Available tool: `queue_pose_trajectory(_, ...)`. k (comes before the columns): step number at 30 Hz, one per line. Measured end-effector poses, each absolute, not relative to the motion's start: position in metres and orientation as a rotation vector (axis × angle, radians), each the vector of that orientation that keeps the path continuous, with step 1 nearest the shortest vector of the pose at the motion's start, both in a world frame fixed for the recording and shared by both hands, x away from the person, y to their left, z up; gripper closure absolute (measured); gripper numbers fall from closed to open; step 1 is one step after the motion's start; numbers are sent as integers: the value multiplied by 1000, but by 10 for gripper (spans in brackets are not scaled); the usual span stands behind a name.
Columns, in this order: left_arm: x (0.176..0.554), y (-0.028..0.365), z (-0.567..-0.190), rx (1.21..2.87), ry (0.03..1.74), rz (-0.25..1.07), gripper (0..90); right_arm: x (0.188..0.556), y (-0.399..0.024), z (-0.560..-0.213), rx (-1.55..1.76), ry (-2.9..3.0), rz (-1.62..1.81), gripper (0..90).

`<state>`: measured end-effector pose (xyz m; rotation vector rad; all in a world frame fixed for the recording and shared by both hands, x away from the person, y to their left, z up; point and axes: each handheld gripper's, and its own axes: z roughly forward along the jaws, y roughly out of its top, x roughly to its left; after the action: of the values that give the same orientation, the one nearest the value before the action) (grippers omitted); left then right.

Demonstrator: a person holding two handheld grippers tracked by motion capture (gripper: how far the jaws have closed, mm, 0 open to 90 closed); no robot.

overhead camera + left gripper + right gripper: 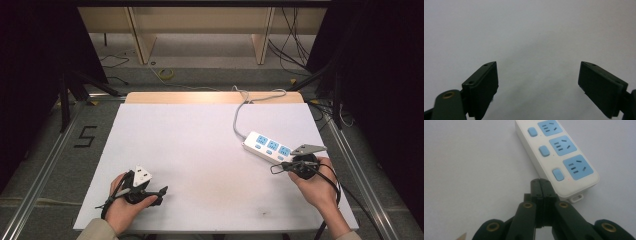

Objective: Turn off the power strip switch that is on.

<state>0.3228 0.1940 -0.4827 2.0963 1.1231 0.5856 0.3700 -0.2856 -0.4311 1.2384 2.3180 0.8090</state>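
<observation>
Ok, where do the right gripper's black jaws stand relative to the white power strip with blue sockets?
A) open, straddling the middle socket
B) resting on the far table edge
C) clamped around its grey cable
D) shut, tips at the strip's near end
D: the right gripper has its jaws pressed together with nothing between them, tips beside the near end of the white power strip with blue sockets.

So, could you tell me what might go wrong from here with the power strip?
The right gripper is shut, its tips beside the power strip's long edge, so a push could slide the strip instead of pressing a blue switch. The strip's cable runs off the far edge of the table and may tug it back. The left gripper is open over bare table and cannot steady it.
</observation>
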Motion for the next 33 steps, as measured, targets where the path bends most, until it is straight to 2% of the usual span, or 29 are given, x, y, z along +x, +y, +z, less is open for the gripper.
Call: queue_pose_trajectory(33, 323, 194, -483, 2094, 1123, 589, 162, 388, -283, -429, 1265, 2323, 793, 900)
